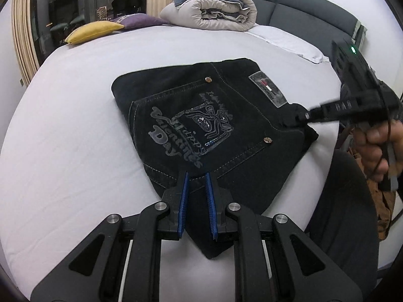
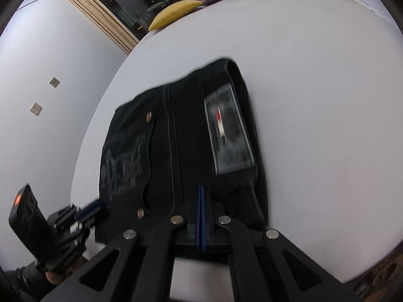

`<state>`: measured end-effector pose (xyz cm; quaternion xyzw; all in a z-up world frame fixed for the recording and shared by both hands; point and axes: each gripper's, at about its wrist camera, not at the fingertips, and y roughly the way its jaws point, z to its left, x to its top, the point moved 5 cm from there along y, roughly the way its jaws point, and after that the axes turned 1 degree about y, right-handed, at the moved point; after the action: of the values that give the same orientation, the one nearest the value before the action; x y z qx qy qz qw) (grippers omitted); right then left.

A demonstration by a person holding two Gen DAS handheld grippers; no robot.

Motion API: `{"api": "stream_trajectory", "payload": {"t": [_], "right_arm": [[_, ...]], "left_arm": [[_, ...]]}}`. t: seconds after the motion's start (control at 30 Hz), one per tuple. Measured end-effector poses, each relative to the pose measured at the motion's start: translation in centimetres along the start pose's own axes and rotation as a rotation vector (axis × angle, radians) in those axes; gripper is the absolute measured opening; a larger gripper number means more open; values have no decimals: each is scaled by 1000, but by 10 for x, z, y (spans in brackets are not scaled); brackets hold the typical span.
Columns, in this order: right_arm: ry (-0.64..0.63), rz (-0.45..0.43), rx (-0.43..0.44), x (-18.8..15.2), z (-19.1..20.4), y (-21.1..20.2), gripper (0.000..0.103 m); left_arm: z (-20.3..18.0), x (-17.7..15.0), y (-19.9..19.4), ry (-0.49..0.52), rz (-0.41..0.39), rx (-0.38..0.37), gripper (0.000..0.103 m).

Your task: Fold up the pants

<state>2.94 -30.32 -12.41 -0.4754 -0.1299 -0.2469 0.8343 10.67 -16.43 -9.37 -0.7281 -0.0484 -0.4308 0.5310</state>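
**Folded pants on bed, both grippers at edges**

Left gripper (image 1: 196, 176) low at pants (image 1: 201, 125) near corner, jaws apart, fabric between. Right gripper (image 2: 200, 196) at waistband side, jaws closed; can't tell if cloth's pinched. Pants lie folded mid bed (image 1: 63, 125). Right view blurred.

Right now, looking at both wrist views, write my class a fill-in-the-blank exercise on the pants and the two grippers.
1. The folded pants lie on a ____ bed sheet.
2. The left gripper has its fingers ____, with the pants' near corner between them.
3. The right gripper is ____ on the pants' edge near the brand patch.
4. The cushion beside the purple one is ____.

Missing words: white; open; shut; yellow
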Motion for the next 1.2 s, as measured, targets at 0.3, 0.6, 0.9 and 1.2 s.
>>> {"api": "stream_trajectory", "payload": {"t": [0.3,0.6,0.9,1.2], "right_arm": [[46,-59,93,-1,-3,-23,26],[138,-89,128,43,-48,-32,62],[245,18,243,61,-72,18,61],[202,20,148,65,-53,32,29]], "left_arm": [[30,9,-32,-159,-64,-94,15],[81,30,-6,-373,-11,-182,90],[82,40,62,-498,122,-345,70],[93,46,73,-538,140,-373,28]]}}
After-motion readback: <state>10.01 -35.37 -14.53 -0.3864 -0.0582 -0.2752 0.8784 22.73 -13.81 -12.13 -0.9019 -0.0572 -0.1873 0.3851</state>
